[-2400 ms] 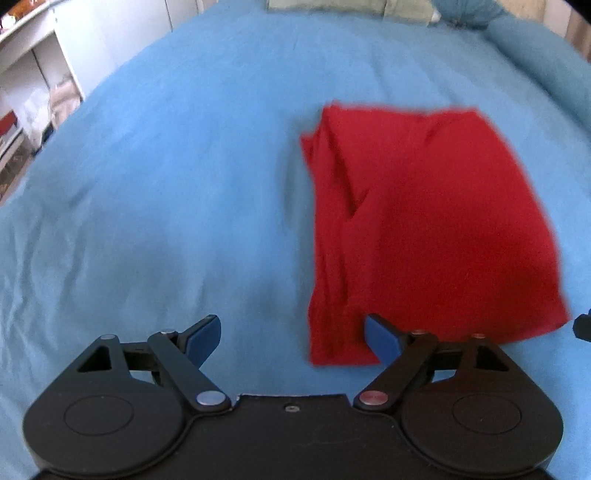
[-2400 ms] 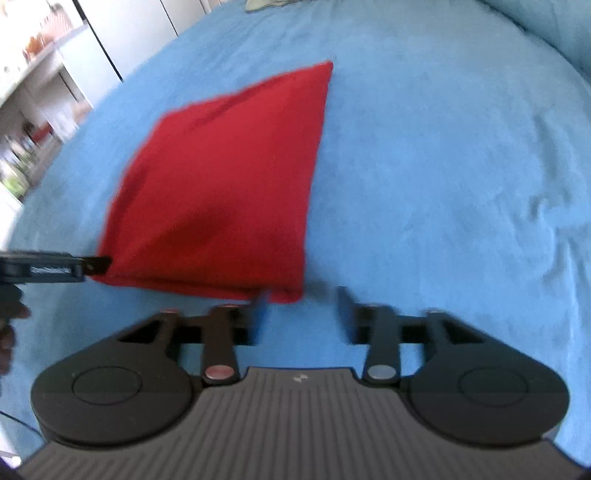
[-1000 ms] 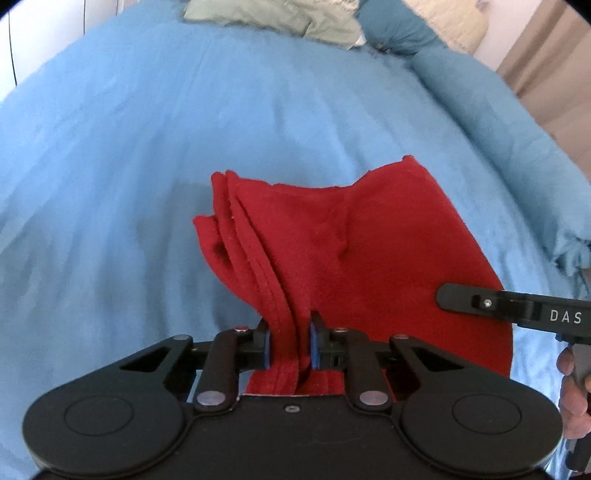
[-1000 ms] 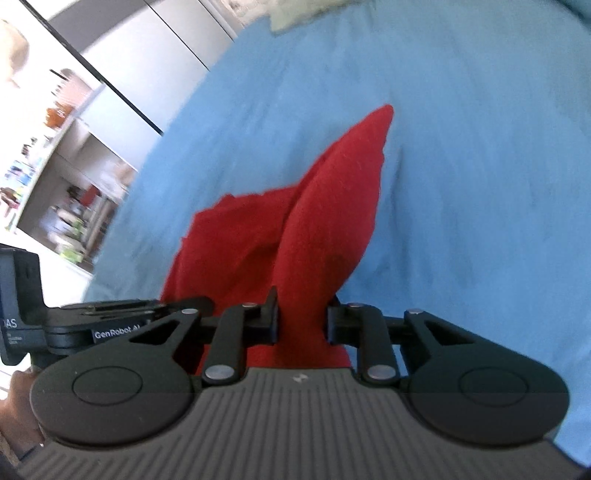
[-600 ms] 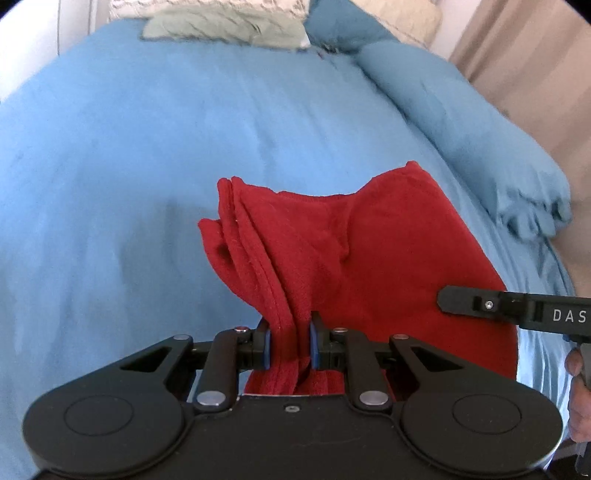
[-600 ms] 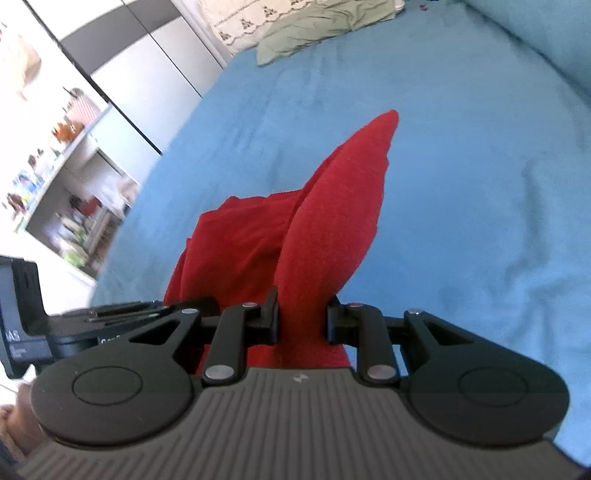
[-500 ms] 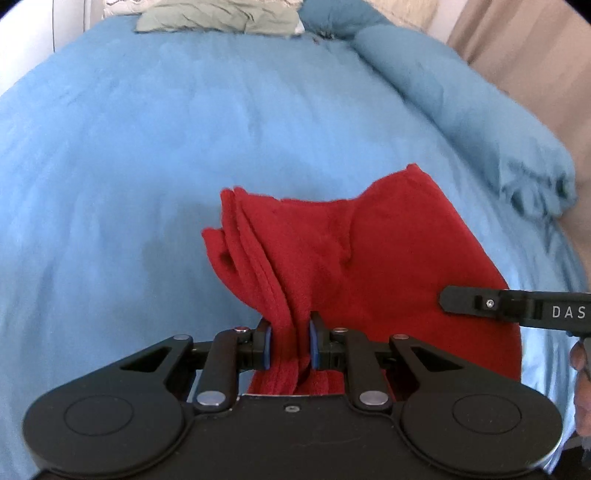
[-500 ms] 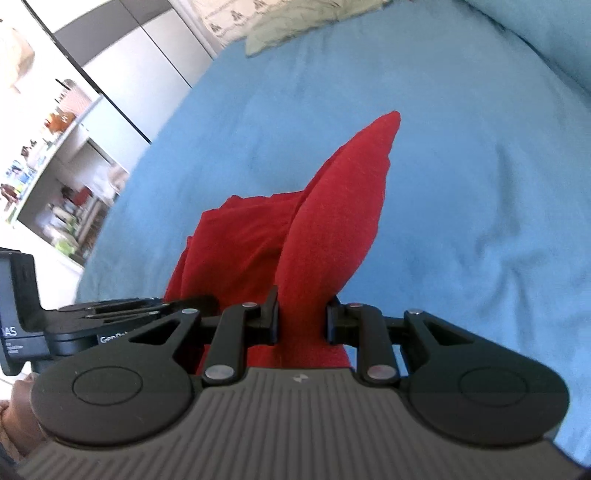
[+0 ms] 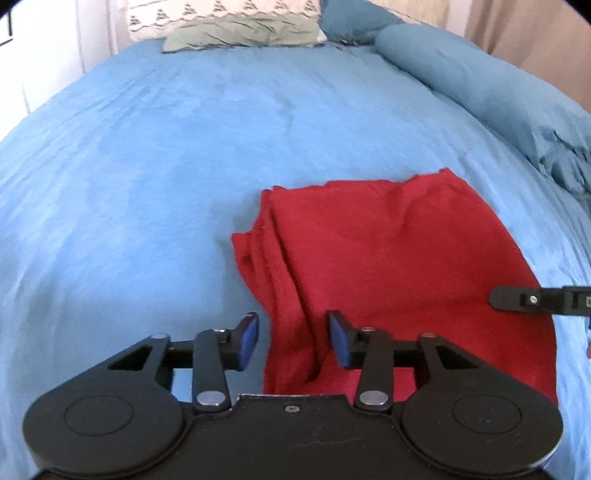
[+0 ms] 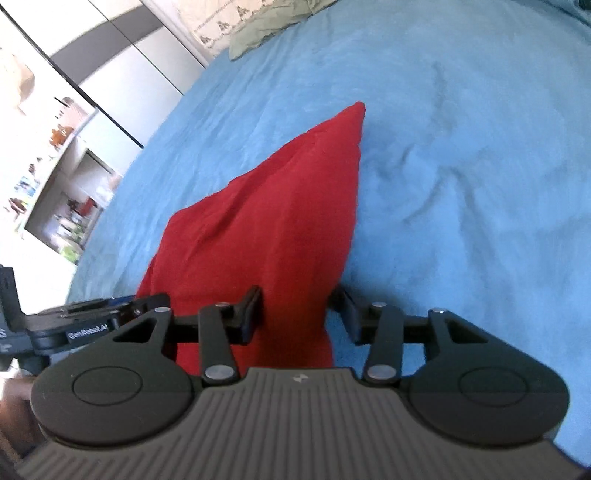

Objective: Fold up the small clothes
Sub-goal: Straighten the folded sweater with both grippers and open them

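I see a solid red garment (image 9: pixel 399 258) on a plain light-blue bedspread (image 9: pixel 147 166). My left gripper (image 9: pixel 293 339) is black with blue finger pads (image 9: pixel 248 338). The far pillow (image 9: pixel 221 13) looks white with a small dark motif, possibly trees.

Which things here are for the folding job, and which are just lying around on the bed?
For the job:
red cloth, lying on the blue bedcover
left gripper, open
right gripper, open

Just lying about:
green pillow
patterned pillow
rolled blue duvet
shelves
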Demonstrator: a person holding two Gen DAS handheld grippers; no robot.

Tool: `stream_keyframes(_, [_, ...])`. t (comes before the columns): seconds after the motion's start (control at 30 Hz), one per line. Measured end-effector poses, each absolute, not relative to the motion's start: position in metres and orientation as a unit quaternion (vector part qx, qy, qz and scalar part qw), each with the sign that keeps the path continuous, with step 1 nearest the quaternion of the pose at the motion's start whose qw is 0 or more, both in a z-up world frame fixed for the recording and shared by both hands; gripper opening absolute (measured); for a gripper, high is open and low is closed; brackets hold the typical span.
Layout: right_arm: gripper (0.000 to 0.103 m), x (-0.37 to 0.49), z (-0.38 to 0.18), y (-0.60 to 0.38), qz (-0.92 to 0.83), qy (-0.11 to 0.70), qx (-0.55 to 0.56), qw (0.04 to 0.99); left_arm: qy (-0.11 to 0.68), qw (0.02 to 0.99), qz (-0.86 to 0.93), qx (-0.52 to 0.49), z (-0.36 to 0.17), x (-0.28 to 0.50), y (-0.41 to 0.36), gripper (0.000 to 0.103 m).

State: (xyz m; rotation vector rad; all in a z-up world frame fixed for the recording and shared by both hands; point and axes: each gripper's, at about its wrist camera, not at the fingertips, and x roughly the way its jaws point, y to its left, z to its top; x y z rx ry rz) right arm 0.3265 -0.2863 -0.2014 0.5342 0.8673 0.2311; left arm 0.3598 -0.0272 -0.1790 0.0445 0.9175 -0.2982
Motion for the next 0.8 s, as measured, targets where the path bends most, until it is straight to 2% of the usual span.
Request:
stream_keyframes(0.1, [0.064, 0.324, -0.199, -0.282, 0.118, 0.399, 0.246, 0.875, 0.431, 0.894, -0.122, 0.018, -0.169, 0.348, -0.022, 0.06])
stream_keyframes(0.13, [0.067, 0.321, -0.195, -0.282, 0.121, 0.395, 0.24, 0.878, 0.423, 0.899, -0.115, 0.021, -0.161, 0.342, -0.02, 0.069])
stream_keyframes(0.17, [0.076, 0.315, -0.187, -0.282, 0.123, 0.388, 0.237, 0.882, 0.409, 0.906, -0.109, 0.023, -0.15, 0.334, -0.021, 0.079])
stream_keyframes(0.23, [0.089, 0.3, -0.166, -0.278, 0.118, 0.37, 0.224, 0.894, 0.377, 0.92, -0.103, 0.018, -0.121, 0.311, -0.017, 0.091])
stream_keyframes(0.3, [0.103, 0.277, -0.137, -0.274, 0.106, 0.345, 0.201, 0.91, 0.351, 0.931, -0.099, 0.005, -0.091, 0.288, -0.012, 0.098])
stream_keyframes(0.37, [0.103, 0.25, -0.105, -0.268, 0.086, 0.326, 0.183, 0.923, 0.335, 0.938, -0.089, -0.008, -0.061, 0.262, -0.007, 0.103])
stream_keyframes(0.63, [0.103, 0.141, 0.009, -0.228, 0.024, 0.301, 0.11, 0.947, 0.291, 0.954, -0.067, -0.003, 0.045, 0.157, 0.005, 0.103])
stream_keyframes(0.8, [0.103, 0.079, 0.049, -0.207, 0.016, 0.295, 0.095, 0.951, 0.293, 0.955, -0.031, 0.019, 0.07, 0.102, 0.013, 0.103])
